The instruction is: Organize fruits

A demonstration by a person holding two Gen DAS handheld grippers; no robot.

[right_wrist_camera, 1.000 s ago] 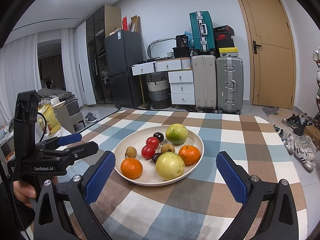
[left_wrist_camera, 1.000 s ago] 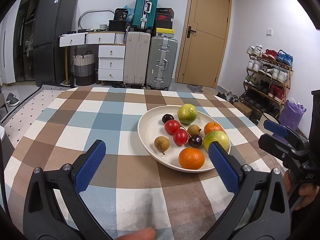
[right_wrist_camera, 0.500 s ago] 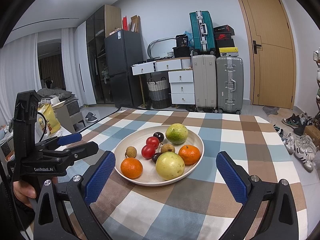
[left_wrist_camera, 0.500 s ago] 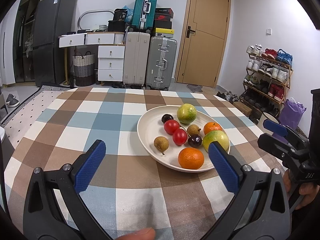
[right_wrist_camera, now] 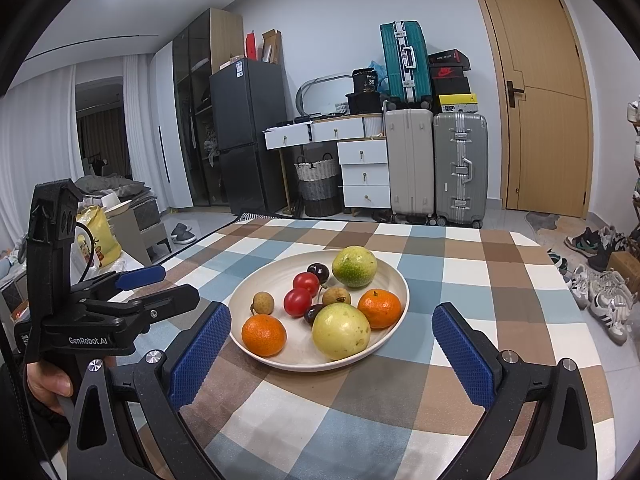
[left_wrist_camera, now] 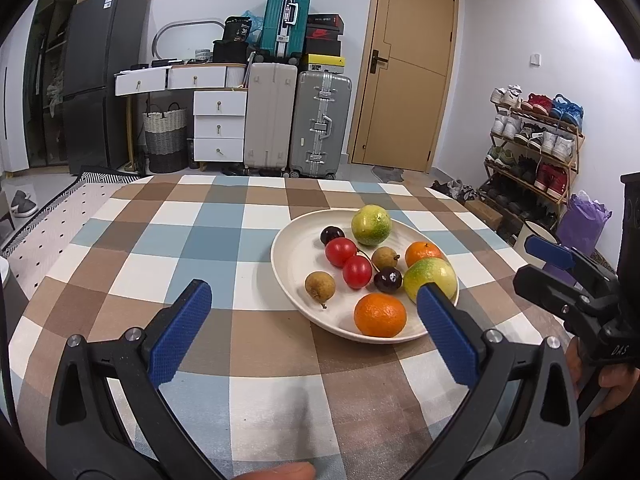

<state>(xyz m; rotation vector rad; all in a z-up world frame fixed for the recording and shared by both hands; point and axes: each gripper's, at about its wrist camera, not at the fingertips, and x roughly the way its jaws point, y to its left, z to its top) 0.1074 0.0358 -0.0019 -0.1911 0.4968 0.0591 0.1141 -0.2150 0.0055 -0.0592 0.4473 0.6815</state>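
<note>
Checked brown, blue and white cloth [left_wrist_camera: 208,240] is covering the table where you are working, with suitcases and a wooden door behind. All the fruit is sitting together in the shallow round cream plate [left_wrist_camera: 292,248]: two oranges [left_wrist_camera: 380,315], two green-yellow round fruits [right_wrist_camera: 341,331], two red tomatoes [left_wrist_camera: 357,272], two dark cherries [left_wrist_camera: 388,279] and two small brown longans [left_wrist_camera: 320,285]. You are holding the left gripper [left_wrist_camera: 312,332] near the plate's front edge, its blue pads spread wide around nothing. The right gripper [right_wrist_camera: 332,354] is hovering likewise, parted and empty. Fruit gathered like this fits either a finished collection or a pile waiting to be sorted, so no next move is settled.
</note>
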